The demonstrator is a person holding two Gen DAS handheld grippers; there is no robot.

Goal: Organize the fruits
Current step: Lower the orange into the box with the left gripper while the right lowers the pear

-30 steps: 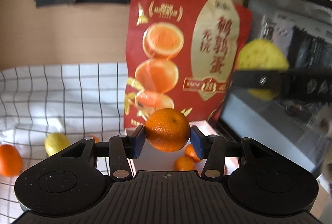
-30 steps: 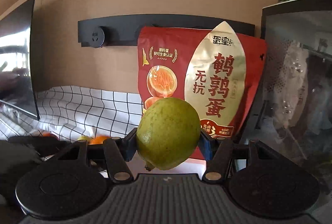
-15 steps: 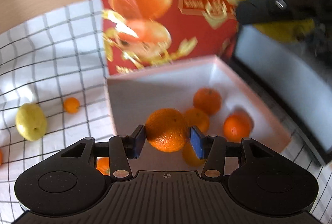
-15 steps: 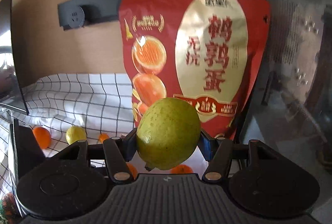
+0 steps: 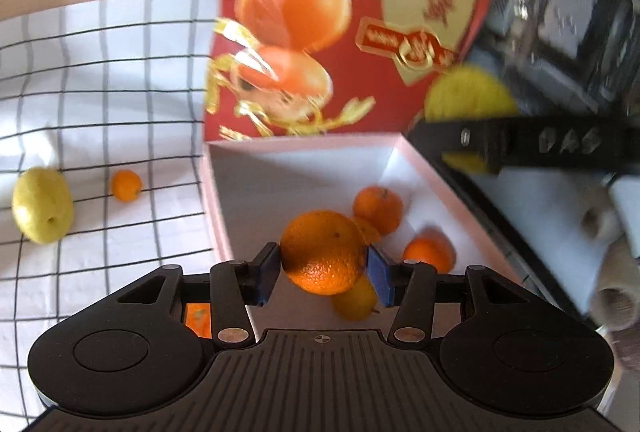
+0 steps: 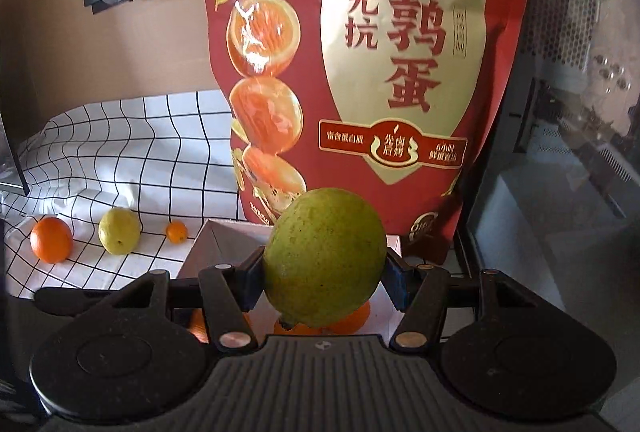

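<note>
An orange [image 5: 323, 252], dimpled and bright, hangs above the open pink-rimmed box [image 5: 216, 192]. In the box lie two small tangerines [image 5: 378, 208] at one and three o'clock of it, and a yellow fruit [image 5: 356, 298] beneath. A yellow-green guava [image 6: 324, 256] hangs stem-end down. On the checked cloth [image 6: 132, 152] lie another guava [image 6: 119, 230], an orange, a tiny tangerine.

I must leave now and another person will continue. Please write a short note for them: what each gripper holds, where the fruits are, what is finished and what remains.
Left gripper: shut on an orange, over the pink box.
Right gripper: shut on a green fruit, above the same box.
Done: several oranges and one yellowish fruit already lie in the box.
Left: release both held fruits, then collect a large orange, a yellow-green fruit and a tiny orange from the checked cloth.
</note>
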